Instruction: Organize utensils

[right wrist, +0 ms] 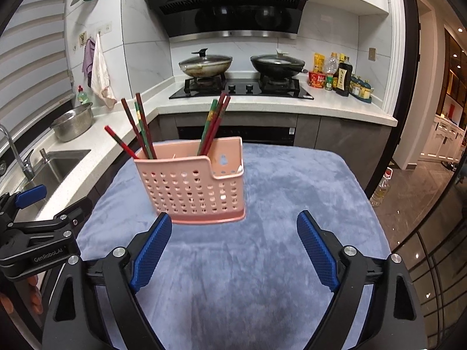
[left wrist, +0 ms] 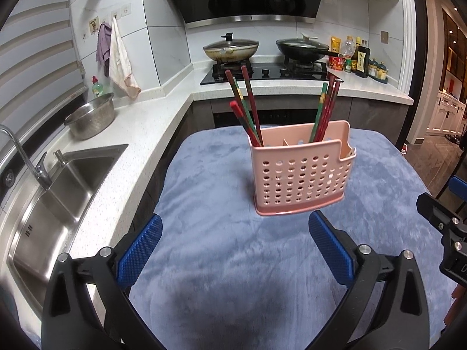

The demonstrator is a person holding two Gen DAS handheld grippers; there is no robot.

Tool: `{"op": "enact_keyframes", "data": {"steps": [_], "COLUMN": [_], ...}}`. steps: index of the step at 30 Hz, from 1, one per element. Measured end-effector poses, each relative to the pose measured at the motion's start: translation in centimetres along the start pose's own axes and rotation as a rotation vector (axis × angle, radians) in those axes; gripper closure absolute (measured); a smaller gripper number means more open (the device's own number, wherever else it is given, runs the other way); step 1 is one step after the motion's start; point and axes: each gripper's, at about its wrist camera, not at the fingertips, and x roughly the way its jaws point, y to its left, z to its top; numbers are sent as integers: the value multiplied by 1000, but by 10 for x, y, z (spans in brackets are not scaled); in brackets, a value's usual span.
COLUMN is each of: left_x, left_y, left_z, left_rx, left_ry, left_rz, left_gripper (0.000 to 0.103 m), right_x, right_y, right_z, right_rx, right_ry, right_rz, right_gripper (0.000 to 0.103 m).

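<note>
the pink holder [left wrist: 300,172] stands upright on the blue cloth [left wrist: 221,262], just ahead of my left gripper [left wrist: 235,250] and ahead and a little left of my right gripper [right wrist: 233,250]. it looks light and tall, and the soft cloth under it gives little footing, so i judge a push from either pad could tip it or slide it. the chopsticks [left wrist: 246,108] lean out to the left in one compartment, and a second bunch [left wrist: 325,110] leans right in the middle one; a careless reach over the rim could knock them loose.

both my grippers are spread wide and hold nothing. no blue pad [right wrist: 151,248] touches the holder, though in the right view one tip sits close beneath its base edge.
</note>
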Motion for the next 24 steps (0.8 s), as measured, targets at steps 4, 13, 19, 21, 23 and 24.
{"op": "enact_keyframes", "data": {"steps": [4, 13, 19, 21, 23, 24], "left_x": [1, 4, 7, 8, 11, 12], "left_y": [0, 0, -1, -1, -1, -1], "left_z": [-4, -13, -16, -17, -18, -18], "left_rx": [2, 2, 3, 5, 4, 3], "left_ry": [13, 39, 53, 58, 66, 69], "left_rz": [-2, 4, 11, 14, 19, 21], "left_gripper": [7, 7, 7, 7, 7, 7], "right_x": [2, 4, 6, 7, 9, 10], "right_y": [-2, -5, -4, -3, -3, -3], "right_z": [-6, -16, -19, -20, -21, -21], "right_rx": [5, 18, 15, 15, 15, 14], "right_ry": [23, 46, 53, 59, 65, 67], "right_rz": [-13, -23, -31, -33, -35, -37], "right_gripper": [19, 13, 6, 6, 6, 6]}}
